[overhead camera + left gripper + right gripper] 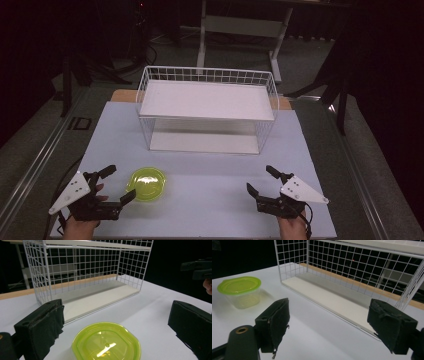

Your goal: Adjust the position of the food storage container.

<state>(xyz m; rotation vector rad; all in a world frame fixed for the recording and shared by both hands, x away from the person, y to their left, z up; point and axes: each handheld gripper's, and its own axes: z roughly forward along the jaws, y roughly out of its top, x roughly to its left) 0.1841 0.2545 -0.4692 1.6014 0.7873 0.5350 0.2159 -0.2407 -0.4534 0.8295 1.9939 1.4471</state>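
**Both grippers wide open, lidded tub at near left**

White table [210, 175] w/ a white wire rack [207, 107] standing at its far-centre; rack has a top shelf board and a bottom board, open side facing the person.

Clear tub w/ green lid [146, 184] sits on the table at near left, well apart from the rack, lid on. In the right gripper view the same tub [240, 291] shows at far left, upright, clear body under the lime lid.

Left gripper [120, 186] is held near the near-left corner, jaws spread wide, nothing between them. Tub lies just beside its right jaw tip; can't tell if touching. In the left gripper view the green lid [106, 345] sits low between the two black jaws, neither pad on it, rack [85, 272] beyond.

Right gripper [260, 181] is at near right, well apart from the tub, jaws also spread wide and empty. Its own view looks toward the rack's bottom board [332, 300], bare table between the jaws.

A hand [80, 227] shows under the left gripper at the near edge.
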